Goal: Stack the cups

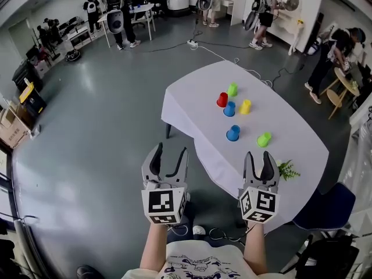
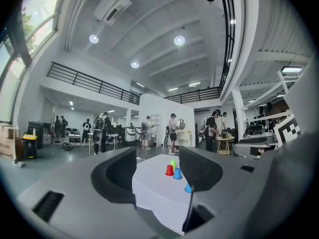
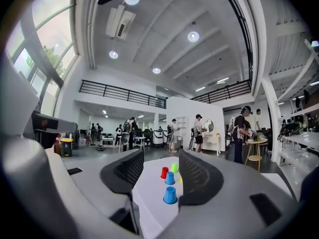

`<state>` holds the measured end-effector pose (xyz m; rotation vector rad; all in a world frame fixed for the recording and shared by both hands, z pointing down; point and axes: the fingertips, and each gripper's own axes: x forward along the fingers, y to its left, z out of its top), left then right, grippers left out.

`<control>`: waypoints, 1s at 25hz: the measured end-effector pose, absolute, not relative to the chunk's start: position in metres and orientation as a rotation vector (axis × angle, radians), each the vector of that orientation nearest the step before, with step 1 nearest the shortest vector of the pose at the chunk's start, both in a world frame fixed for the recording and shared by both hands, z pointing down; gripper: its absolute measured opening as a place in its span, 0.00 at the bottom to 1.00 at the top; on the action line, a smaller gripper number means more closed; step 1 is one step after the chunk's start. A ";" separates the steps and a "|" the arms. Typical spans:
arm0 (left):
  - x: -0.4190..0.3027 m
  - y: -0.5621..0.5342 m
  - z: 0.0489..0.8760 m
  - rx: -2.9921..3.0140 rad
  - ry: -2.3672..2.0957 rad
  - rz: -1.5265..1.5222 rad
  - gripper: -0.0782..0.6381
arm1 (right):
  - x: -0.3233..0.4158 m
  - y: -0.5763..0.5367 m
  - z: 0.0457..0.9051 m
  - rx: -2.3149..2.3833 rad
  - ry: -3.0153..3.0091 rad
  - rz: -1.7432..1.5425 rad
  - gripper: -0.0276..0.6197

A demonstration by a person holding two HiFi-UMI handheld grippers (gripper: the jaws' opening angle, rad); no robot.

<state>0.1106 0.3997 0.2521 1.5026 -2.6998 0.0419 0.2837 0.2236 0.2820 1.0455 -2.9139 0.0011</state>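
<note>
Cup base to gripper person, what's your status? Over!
Left gripper and right gripper open, empty, short of the cups. All six unstacked on white table, blue cup nearest. Nothing in the way.

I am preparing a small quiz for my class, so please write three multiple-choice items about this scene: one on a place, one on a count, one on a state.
1. Where does the red cup stand?
A. on the floor
B. between a gripper's jaws
C. on the white table

2. How many blue cups are there?
A. one
B. two
C. four

3. In what state are the left hand-held gripper and the right hand-held gripper?
A. both open and empty
B. both shut on cups
C. one open, one holding a cup

Key:
1 C: it stands in the far group on the table.
2 B: one is in the far group and one is nearer.
3 A: each gripper view shows the jaws apart with nothing between them.
</note>
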 end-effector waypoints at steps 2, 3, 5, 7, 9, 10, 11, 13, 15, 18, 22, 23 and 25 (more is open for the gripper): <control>0.099 0.387 0.260 1.513 -2.691 0.045 0.48 | 0.273 0.213 0.290 1.055 -2.906 0.003 0.41; 0.091 0.380 0.265 1.520 -2.685 0.047 0.48 | 0.266 0.207 0.294 1.060 -2.903 0.002 0.41; 0.067 0.361 0.272 1.540 -2.670 0.048 0.48 | 0.244 0.192 0.301 1.073 -2.893 -0.001 0.41; 0.041 0.339 0.277 1.570 -2.648 0.055 0.48 | 0.221 0.173 0.304 1.099 -2.880 0.004 0.41; 0.025 0.317 0.281 1.602 -2.626 0.062 0.48 | 0.208 0.156 0.308 1.134 -2.863 0.012 0.41; 0.018 0.308 0.283 1.616 -2.615 0.062 0.48 | 0.204 0.148 0.311 1.151 -2.855 0.013 0.41; 0.011 0.298 0.285 1.632 -2.604 0.060 0.48 | 0.198 0.141 0.312 1.168 -2.846 0.014 0.41; -0.007 0.277 0.286 1.668 -2.575 0.060 0.48 | 0.184 0.126 0.314 1.205 -2.826 0.020 0.41; -0.027 0.257 0.287 1.704 -2.545 0.069 0.48 | 0.166 0.111 0.313 1.238 -2.806 0.029 0.41; -0.053 0.229 0.287 1.760 -2.494 0.087 0.48 | 0.143 0.092 0.313 1.287 -2.777 0.044 0.42; -0.081 0.197 0.292 1.811 -2.442 0.097 0.48 | 0.120 0.073 0.321 1.333 -2.729 0.068 0.43; -0.086 0.189 0.292 1.827 -2.432 0.095 0.48 | 0.116 0.069 0.325 1.341 -2.717 0.078 0.43; -0.095 0.175 0.296 1.854 -2.404 0.097 0.48 | 0.110 0.061 0.332 1.357 -2.690 0.101 0.43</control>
